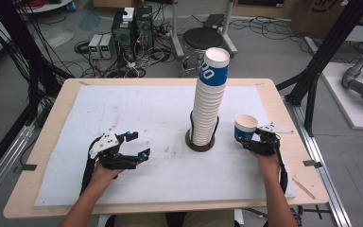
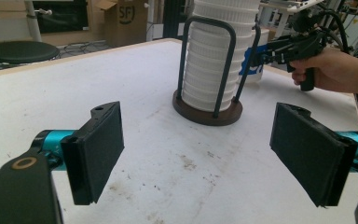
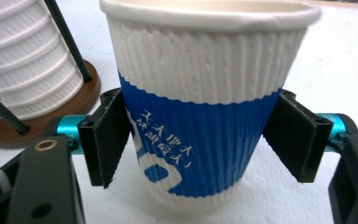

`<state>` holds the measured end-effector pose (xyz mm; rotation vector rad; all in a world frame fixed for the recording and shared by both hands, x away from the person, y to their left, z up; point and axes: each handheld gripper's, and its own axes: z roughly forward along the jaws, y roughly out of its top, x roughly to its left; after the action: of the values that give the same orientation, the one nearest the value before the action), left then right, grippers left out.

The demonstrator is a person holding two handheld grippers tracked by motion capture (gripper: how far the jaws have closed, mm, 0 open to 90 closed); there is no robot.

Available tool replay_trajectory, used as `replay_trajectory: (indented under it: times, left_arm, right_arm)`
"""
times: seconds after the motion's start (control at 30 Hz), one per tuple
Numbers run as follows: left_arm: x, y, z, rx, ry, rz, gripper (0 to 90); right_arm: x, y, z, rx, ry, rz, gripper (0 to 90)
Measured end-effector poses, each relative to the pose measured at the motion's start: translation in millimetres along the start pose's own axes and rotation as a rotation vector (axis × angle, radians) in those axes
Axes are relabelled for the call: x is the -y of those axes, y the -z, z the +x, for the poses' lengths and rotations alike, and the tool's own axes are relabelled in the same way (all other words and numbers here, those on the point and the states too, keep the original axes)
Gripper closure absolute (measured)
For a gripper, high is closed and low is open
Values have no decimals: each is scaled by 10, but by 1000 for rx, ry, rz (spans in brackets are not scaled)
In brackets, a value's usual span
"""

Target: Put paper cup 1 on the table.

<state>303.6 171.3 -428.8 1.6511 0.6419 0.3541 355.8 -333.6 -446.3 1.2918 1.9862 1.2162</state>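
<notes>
Gripping paper cup [image 3: 200, 116] w/ right hand-held gripper [image 3: 200, 140]; upright

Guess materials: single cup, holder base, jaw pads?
Blue-and-white ribbed cup: paper, likely; matte corrugated wall, rolled rim. Round dark-brown holder base: looks like wood with a smooth satin sheen. Black jaw pads on the left hand-held gripper: probably rubber or foam, finely textured matte.

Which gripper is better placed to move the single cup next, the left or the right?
Right. The right gripper already has its jaws on both sides of the cup, beside the stack. The left gripper is open, holds nothing and sits on the stack's far side.
</notes>
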Motion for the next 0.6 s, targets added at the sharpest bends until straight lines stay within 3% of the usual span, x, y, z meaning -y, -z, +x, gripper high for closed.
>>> replay_trajectory:
  times: [0.07,0.2,0.3,0.43,0.6]
  left_arm:
    - [0,-3,-3,2,-1,3,175]
    - [-3,-8,-7,1,-4,4,176]
    - [-3,-10,-6,2,-4,6,176]
    - [0,-13,-7,4,0,8,176]
    - [0,-12,-3,7,2,12,176]
  right_arm:
    - [12,23,-13,-6,-7,7,261]
    - [21,49,9,4,38,27,257]
    - [43,67,3,-4,34,34,244]
    - [79,60,5,-10,20,98,201]
    - [77,85,28,-21,21,112,201]
